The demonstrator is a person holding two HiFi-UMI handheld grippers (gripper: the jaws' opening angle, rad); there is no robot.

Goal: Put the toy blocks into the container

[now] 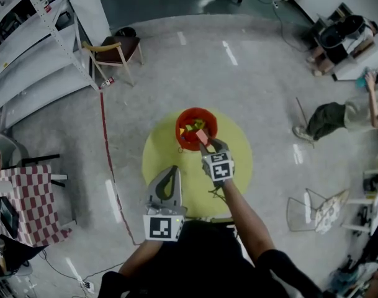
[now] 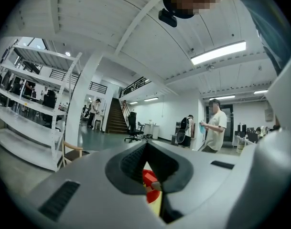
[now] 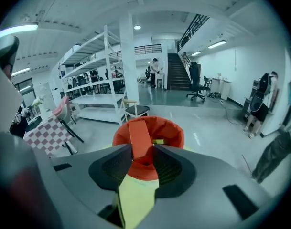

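Note:
A red container (image 1: 184, 119) stands on a round yellow mat (image 1: 167, 157) on the floor, with yellow and green toy blocks (image 1: 192, 128) inside it. My right gripper (image 1: 207, 143) is shut on an orange-red block (image 1: 202, 136) at the container's near rim. In the right gripper view the block (image 3: 139, 138) stands upright between the jaws of my right gripper (image 3: 143, 149), in front of the container (image 3: 171, 129). My left gripper (image 1: 171, 168) is shut and holds nothing, back near my body over the mat. The left gripper view shows my left gripper (image 2: 147, 147) with the container (image 2: 149, 179) beyond it.
A wooden chair (image 1: 117, 51) and white shelving (image 1: 27, 42) stand at the back left. A red-checked table (image 1: 30, 203) is at the left, a wire rack (image 1: 306, 210) at the right. A person (image 1: 337, 117) sits on the floor at the far right.

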